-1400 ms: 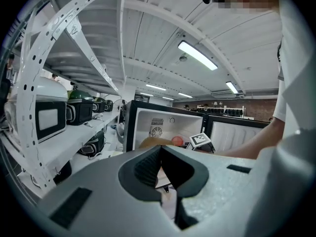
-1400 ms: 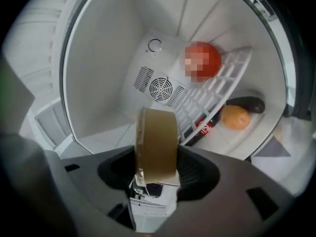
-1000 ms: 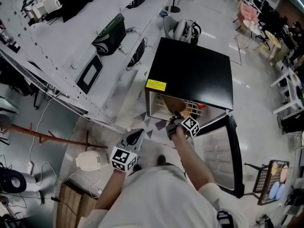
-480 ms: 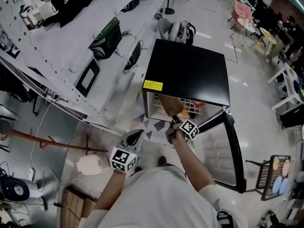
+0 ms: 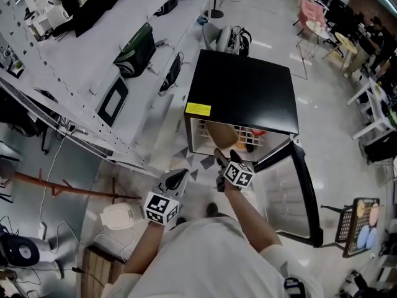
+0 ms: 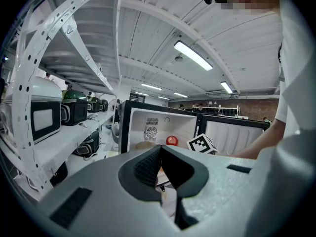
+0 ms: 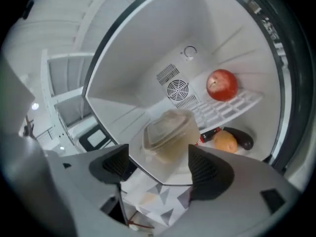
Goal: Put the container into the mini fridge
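Observation:
The clear lidded container [image 7: 168, 135] stands on the floor of the open black mini fridge [image 5: 242, 92], near its front edge; in the head view the container [image 5: 223, 133] shows just inside the opening. My right gripper [image 7: 159, 164] is open, its pads a little short of the container and touching nothing. In the head view the right gripper [image 5: 226, 157] hovers just outside the fridge mouth. My left gripper [image 5: 177, 177] hangs lower left, away from the fridge. Its jaws meet in the left gripper view [image 6: 160, 149], shut and empty.
Inside the fridge a red apple [image 7: 222, 84] rests on the wire shelf, with an orange [image 7: 225, 142] and a dark aubergine [image 7: 243, 138] below. The fridge door [image 5: 291, 191] stands open at the right. A white shelving rack [image 5: 93, 73] runs along the left; a white appliance [image 5: 118, 211] sits on the floor.
My right gripper has opened, let go of the container and drawn back a little from the fridge mouth. The container stays inside. The left gripper has not moved.

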